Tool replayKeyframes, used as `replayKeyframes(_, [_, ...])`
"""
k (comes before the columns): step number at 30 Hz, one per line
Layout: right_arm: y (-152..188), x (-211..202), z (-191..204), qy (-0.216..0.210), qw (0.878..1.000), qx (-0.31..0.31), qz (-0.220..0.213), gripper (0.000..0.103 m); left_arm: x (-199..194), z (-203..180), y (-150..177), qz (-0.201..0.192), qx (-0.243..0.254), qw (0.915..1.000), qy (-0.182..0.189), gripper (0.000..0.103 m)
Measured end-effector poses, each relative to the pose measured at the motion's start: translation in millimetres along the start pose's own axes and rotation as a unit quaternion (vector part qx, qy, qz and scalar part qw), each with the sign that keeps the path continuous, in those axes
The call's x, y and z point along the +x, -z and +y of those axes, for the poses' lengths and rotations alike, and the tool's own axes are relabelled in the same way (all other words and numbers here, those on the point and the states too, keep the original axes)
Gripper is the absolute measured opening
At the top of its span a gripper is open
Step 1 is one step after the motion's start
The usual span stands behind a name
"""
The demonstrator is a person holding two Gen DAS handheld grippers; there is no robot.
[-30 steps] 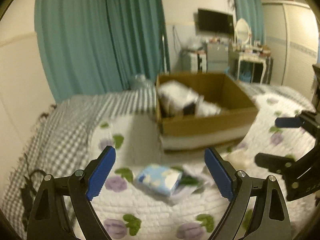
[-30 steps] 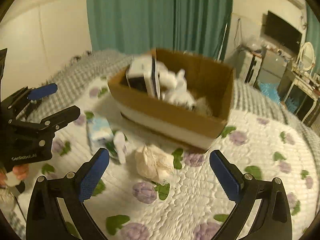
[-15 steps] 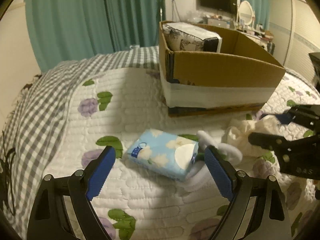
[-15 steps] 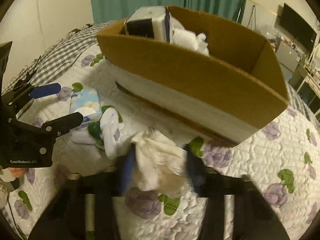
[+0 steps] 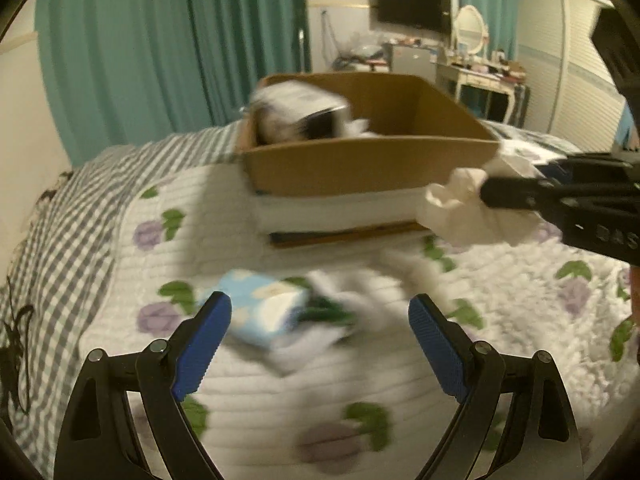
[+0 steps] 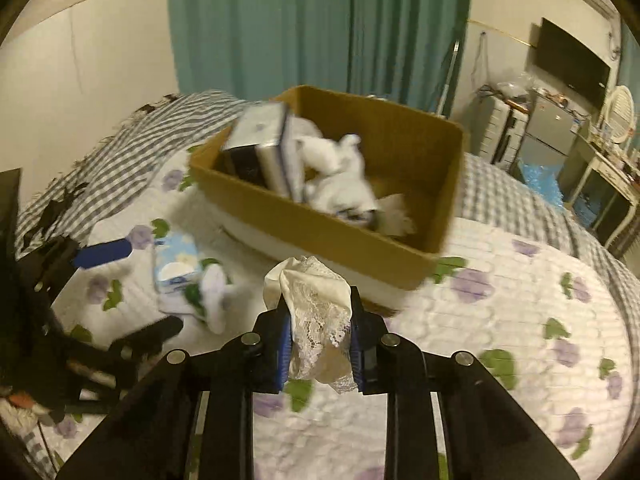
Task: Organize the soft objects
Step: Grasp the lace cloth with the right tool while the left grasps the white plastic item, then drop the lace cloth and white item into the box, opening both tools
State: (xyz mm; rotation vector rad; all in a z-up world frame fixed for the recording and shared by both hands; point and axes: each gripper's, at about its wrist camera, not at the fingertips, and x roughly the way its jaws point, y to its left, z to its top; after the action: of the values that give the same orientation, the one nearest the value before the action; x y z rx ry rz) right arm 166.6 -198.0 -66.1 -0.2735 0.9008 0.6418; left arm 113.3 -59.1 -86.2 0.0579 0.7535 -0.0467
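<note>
My right gripper [image 6: 318,344] clenches the crumpled cream lace cloth [image 6: 316,300], lifted off the bed, left gripper [image 5: 320,340] spread empty; next, carry it to the brown cardboard box [image 6: 400,248] at twelve o'clock.

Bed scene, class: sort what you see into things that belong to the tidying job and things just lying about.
Job: brown cardboard box; cream lace cloth in right claw; pale blue tissue pack; white-and-green soft item; open left claw.

Lying about: teal curtains; black wall television; white dressing table.
</note>
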Motion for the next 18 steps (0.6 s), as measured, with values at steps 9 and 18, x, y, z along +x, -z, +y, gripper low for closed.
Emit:
replayKeyframes(9, [19.1,10.5,-54.3,0.019,1.0,0.013,0.016,0.023,43.1,-67.9,-16.9,0.038,0.0,0.9989,0.026,0.09])
replayKeyframes(18, [35.5,28.1,-88.0,0.004,0.999,0.045,0.025,0.023,101.1,-95.1,-17.0,0.1,-0.002,0.9948,0.019,0.046])
